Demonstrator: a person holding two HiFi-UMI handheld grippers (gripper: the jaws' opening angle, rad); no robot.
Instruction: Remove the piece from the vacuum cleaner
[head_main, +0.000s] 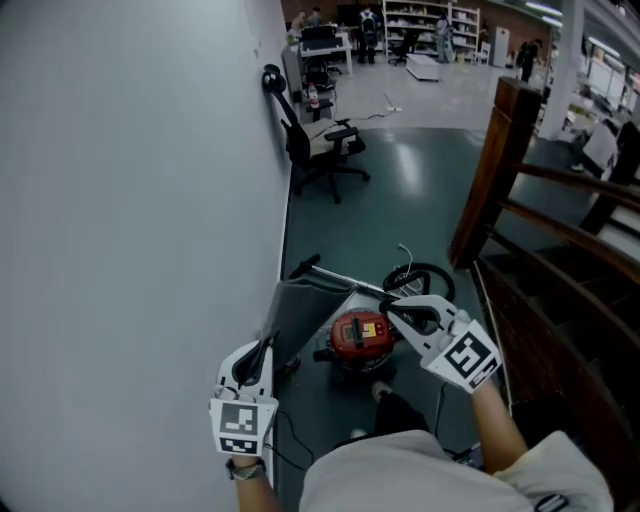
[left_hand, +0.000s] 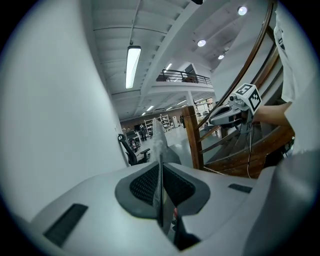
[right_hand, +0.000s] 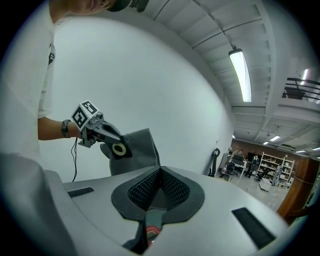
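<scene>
I have both pairs of jaws closed on the grey dust bag (right_hand: 134, 150). The left gripper (head_main: 266, 347) pinches one edge and the right gripper (head_main: 393, 306) the opposite edge, so the bag hangs spread just above the red vacuum cleaner (head_main: 360, 338). Caution: pulling the grippers apart could tear the thin fabric or slip it from a pinch, dropping it back onto the vacuum cleaner.

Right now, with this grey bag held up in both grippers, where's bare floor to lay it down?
The open green floor between the office chair and the vacuum cleaner, bordered by the white wall and the wooden stair post. Around the vacuum it is crowded: hose, wand.
</scene>
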